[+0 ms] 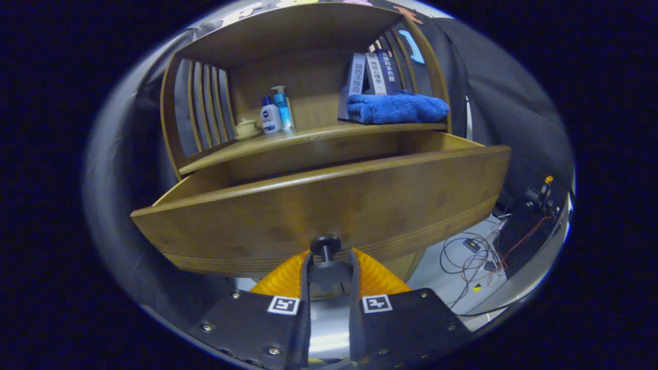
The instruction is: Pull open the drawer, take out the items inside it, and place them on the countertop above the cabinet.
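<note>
Gripper view: fingers (307,267) flank the open drawer's (329,205) knob (326,243).

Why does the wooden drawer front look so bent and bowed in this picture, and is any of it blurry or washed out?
Gripper view: the fisheye lens bows the drawer front and the countertop edge into curves; the wood itself looks straight-built. The middle is sharp, with the knob crisp between the gripper fingers; the outer cables go soft. Lighting is dim and even, with no strong glare.
</note>
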### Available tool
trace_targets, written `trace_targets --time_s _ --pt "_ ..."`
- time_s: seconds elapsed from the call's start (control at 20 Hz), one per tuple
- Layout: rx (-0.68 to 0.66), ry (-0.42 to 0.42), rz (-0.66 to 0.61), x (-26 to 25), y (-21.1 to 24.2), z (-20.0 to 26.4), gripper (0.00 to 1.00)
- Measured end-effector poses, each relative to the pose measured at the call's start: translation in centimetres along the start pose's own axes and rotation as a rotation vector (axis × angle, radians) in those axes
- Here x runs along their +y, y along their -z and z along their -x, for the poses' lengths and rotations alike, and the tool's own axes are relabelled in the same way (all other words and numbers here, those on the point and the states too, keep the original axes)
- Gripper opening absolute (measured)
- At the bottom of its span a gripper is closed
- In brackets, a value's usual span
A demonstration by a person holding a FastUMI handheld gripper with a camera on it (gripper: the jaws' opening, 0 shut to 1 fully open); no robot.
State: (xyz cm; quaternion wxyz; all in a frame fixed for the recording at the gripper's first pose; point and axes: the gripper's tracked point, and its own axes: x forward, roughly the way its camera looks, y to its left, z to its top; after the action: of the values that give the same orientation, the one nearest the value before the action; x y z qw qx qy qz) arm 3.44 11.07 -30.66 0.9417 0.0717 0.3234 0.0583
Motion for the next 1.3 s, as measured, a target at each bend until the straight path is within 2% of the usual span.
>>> trace_targets --time_s 0.25,0.55,0.7,0.75,0.9,1.05,1.25,1.3 --pt "0.014 0.03 -0.015 0.3 0.9 1.4 0.3" --pt "-0.002 0.026 -0.004 0.4 0.9 1.6 0.3" --pt "-0.004 0.024 0.005 0.8 0.5 2.0 0.45" --pt "-0.014 0.025 0.013 0.8 0.0 2.5 0.46" --pt "-0.095 0.024 0.02 1.4 -3.4 4.2 0.53" --pt "-0.175 0.04 0.05 2.0 -8.0 5.4 0.53" --pt "-0.218 0.08 0.049 2.9 -13.2 4.3 0.53" --pt "-0.203 0.096 0.038 3.0 -13.9 3.5 0.55"
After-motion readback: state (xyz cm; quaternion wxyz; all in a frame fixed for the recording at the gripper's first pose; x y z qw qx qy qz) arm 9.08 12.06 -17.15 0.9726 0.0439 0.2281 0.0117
